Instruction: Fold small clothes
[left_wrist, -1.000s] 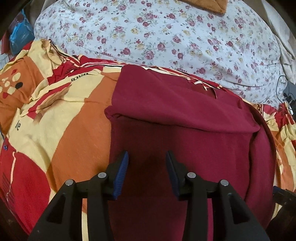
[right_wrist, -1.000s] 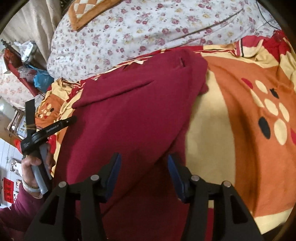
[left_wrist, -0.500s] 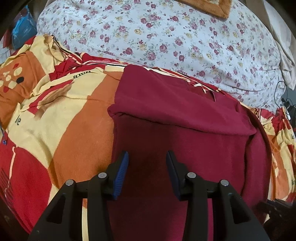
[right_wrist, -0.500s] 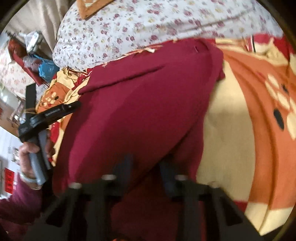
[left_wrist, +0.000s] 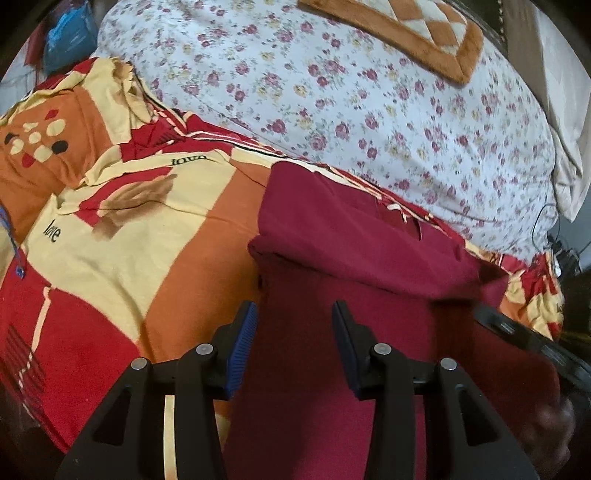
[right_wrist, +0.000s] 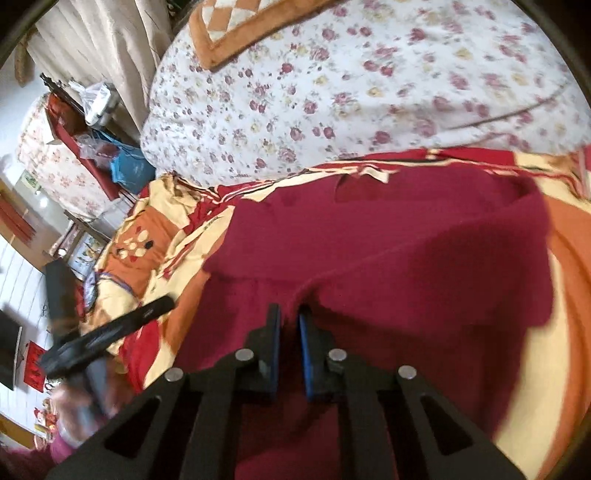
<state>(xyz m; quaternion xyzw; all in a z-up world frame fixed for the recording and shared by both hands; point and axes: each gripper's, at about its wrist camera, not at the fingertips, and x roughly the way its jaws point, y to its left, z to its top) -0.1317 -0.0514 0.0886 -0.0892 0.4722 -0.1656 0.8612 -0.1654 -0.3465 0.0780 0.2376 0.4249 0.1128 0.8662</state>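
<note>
Right wrist, jaws pinching maroon garment (right_wrist: 388, 251)

Both wrist views look steeply down, close over the same maroon garment (left_wrist: 351, 236), from opposite sides.

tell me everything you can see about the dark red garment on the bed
The dark red garment is plain, soft-looking knit cloth, lying on the orange, yellow and red blanket. Its top part is folded down into a thick band across the body. The right gripper pinches a ridge of it near the lower middle; the left gripper hovers open above it.
</note>
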